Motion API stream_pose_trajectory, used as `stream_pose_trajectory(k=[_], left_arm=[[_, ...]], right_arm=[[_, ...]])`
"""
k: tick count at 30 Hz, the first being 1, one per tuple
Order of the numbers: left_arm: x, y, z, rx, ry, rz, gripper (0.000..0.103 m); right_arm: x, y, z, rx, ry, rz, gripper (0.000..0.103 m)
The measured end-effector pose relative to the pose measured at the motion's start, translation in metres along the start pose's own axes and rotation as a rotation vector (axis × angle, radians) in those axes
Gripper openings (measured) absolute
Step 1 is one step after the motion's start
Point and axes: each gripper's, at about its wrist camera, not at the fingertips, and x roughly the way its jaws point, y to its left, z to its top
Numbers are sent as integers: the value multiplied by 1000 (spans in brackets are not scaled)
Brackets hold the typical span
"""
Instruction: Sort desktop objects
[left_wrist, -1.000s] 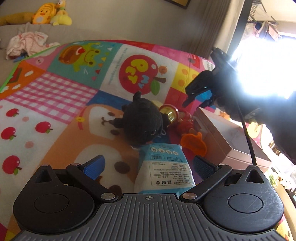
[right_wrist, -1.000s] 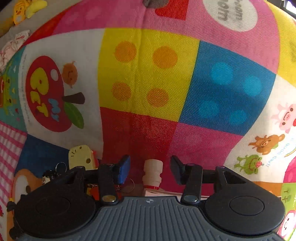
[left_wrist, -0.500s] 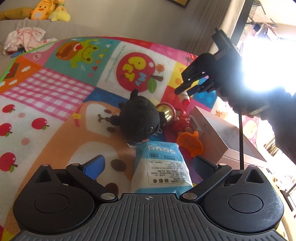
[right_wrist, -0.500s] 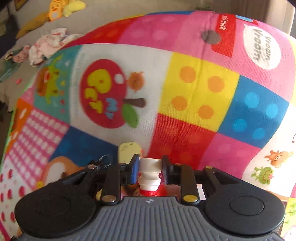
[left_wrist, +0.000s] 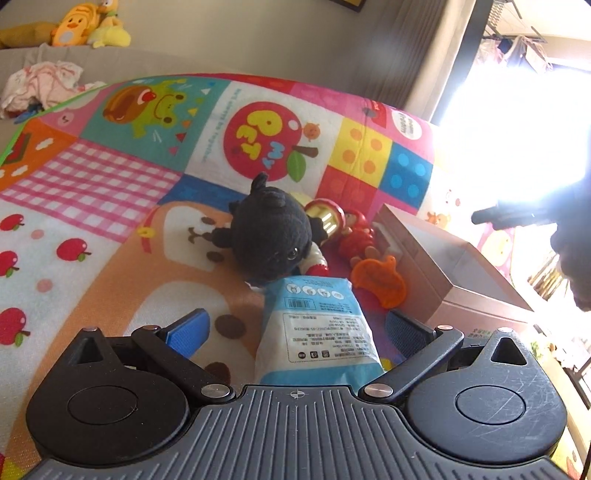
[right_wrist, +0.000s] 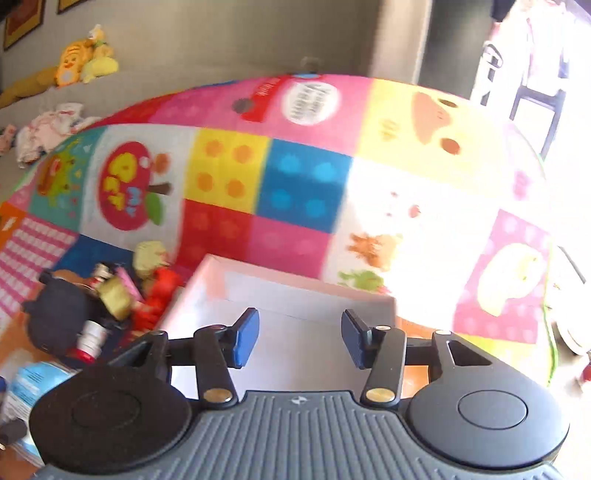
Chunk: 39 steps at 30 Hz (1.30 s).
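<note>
Sorting looks barely begun, judging by what lies where. Most of the pieces sit in a loose heap on the bright patchwork cloth (left_wrist: 122, 177), just left of the shallow pale cardboard box (right_wrist: 295, 343): a round black plush toy (left_wrist: 271, 236), a gold-and-red toy figure (left_wrist: 325, 221) behind it, a flat orange plastic cut-out (left_wrist: 378, 282) touching the box's near side, and a light-blue printed packet (left_wrist: 317, 332) nearest the left gripper (left_wrist: 295, 330).

That left gripper hangs low over the packet with its blue-padded jaws spread wide; the packet lies between them, but the pads do not press on it.

The right gripper (right_wrist: 299, 338) hovers over the box, jaws opening with nothing between them. The part of the box floor that shows is bare (its near portion is hidden behind the gripper body, so anything dropped there cannot be confirmed).

My reading: at most one small item has reached the box, and the plush toy, figure, cut-out and packet are all left to move. The packet seems the likeliest next pick.
</note>
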Motion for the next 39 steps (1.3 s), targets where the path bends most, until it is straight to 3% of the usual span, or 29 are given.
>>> stream_pose_trajectory(k=[4, 7, 14, 17, 19, 20, 22, 23, 25, 27, 31, 34, 36, 38, 39], left_arm=[[1, -6, 0, 27, 2, 23, 103], [1, -11, -1, 56, 4, 43, 103], [1, -23, -7, 123, -4, 55, 103], [1, -25, -8, 133, 1, 58, 103], [1, -24, -8, 129, 3, 59, 103], [1, -23, -7, 128, 4, 59, 103], [1, -23, -7, 128, 6, 59, 103], [2, -23, -7, 130, 8, 59, 103], [2, -23, -7, 132, 8, 59, 103], [2, -24, -7, 139, 7, 63, 103], [2, -29, -8, 167, 8, 76, 103], [3, -33, -7, 172, 31, 88, 103], [3, -36, -7, 169, 63, 107, 103], [4, -40, -8, 187, 76, 132, 103], [4, -41, -7, 195, 81, 139, 103]], right_arm=[[23, -46, -36, 130, 104, -36, 50], [37, -53, -51, 145, 123, 10, 49], [44, -14, -61, -30, 37, 6, 51], [38, -8, -62, -43, 11, 27, 51], [18, -14, -62, -18, -54, 15, 52], [3, -18, -64, -6, -89, 8, 55], [-28, -25, -74, 21, -138, 21, 73], [-41, -26, -82, 28, -149, 38, 77], [-68, -25, -106, 29, -144, 91, 92], [-80, -16, -132, 15, -105, 146, 96], [-77, 19, -175, -42, -38, 178, 96], [-63, 33, -182, -18, -10, 155, 96], [-57, 37, -184, 2, -1, 158, 91], [-59, 39, -183, 7, -9, 179, 74], [-62, 40, -182, 5, -9, 195, 75]])
